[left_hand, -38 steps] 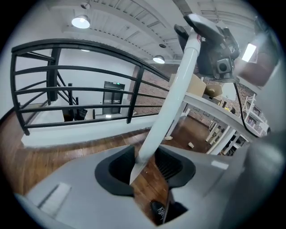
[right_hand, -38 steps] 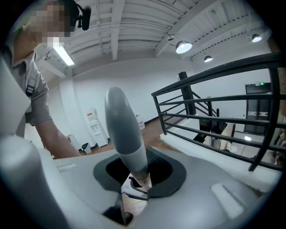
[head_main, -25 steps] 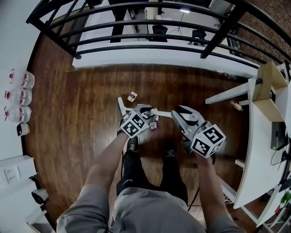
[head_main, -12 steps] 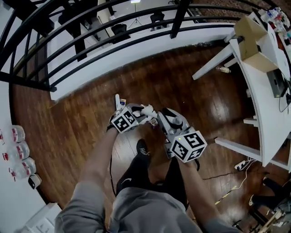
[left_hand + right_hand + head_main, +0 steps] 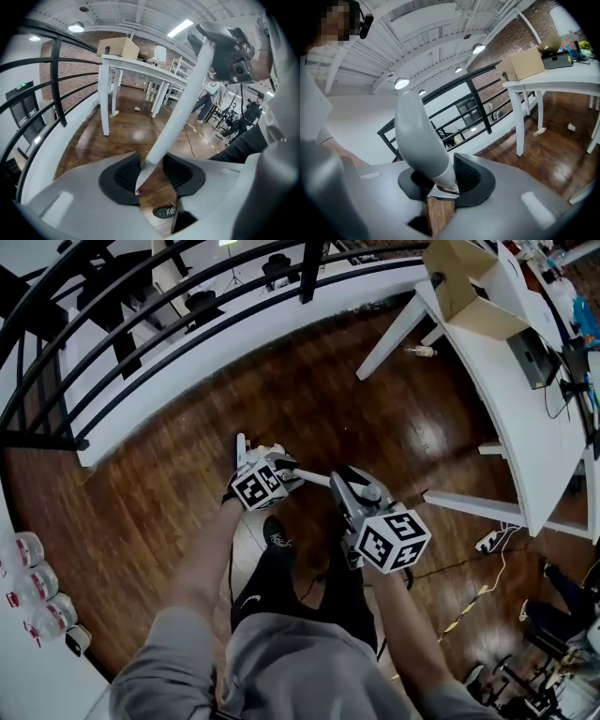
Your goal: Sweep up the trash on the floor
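Both tools are on one white handle [image 5: 183,103] running btwn them. Left gripper [image 5: 149,171]: jaws just been easing wider, handle's tapered end btwn the pads, touching. Right gripper [image 5: 443,180] is clamped on the thicker part. Brush end isn't in any view.

Trash: a bottle [image 5: 419,351] lies flat at the foot of a leg of the white table [image 5: 511,427], w/ a small scrap [image 5: 137,108] under the table beyond it. Both are well apart from me, on the right-hand side, so the right hand's nearer. Bottle's long axis looks slanted to my approach. Floor is open up to the table. The legs & the railing [image 5: 187,324] kerb hem the bottle in, so I'd draw it outward.
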`<state>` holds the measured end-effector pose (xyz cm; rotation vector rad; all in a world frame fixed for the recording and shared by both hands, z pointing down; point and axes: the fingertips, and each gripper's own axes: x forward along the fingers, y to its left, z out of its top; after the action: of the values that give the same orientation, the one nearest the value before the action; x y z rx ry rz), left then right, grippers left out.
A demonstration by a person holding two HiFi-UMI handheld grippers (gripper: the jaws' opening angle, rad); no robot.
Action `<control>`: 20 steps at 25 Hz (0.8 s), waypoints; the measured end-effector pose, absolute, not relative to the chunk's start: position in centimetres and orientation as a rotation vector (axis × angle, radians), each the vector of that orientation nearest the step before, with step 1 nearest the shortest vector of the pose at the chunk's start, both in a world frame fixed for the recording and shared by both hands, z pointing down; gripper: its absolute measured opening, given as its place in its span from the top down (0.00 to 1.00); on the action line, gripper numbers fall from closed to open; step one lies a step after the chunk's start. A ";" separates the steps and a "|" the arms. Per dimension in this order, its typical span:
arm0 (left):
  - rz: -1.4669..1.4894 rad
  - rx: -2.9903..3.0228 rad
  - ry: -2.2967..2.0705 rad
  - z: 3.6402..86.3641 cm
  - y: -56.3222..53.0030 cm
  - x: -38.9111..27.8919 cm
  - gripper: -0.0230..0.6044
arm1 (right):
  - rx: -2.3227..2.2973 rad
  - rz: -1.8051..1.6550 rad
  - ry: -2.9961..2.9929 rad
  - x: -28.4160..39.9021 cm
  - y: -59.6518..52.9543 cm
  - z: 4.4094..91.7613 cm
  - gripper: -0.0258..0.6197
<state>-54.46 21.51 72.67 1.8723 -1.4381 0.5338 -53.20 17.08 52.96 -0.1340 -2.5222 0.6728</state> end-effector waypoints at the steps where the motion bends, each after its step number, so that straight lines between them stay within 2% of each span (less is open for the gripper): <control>1: 0.539 1.877 -1.424 72.7 21.0 -53.8 0.72 | -0.121 0.677 -2.519 -52.6 16.5 53.0 0.84; 13: 0.610 1.850 -1.438 71.0 18.7 -52.6 0.73 | -0.194 0.650 -2.564 -51.6 14.1 51.3 0.84; 20: 0.712 1.915 -1.503 64.8 19.1 -53.2 0.77 | -0.329 0.604 -2.659 -52.0 14.5 45.1 0.84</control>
<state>-53.17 19.13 64.77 1.9151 -1.5027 0.7123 -52.01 14.52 45.08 -0.3290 -2.6588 0.6043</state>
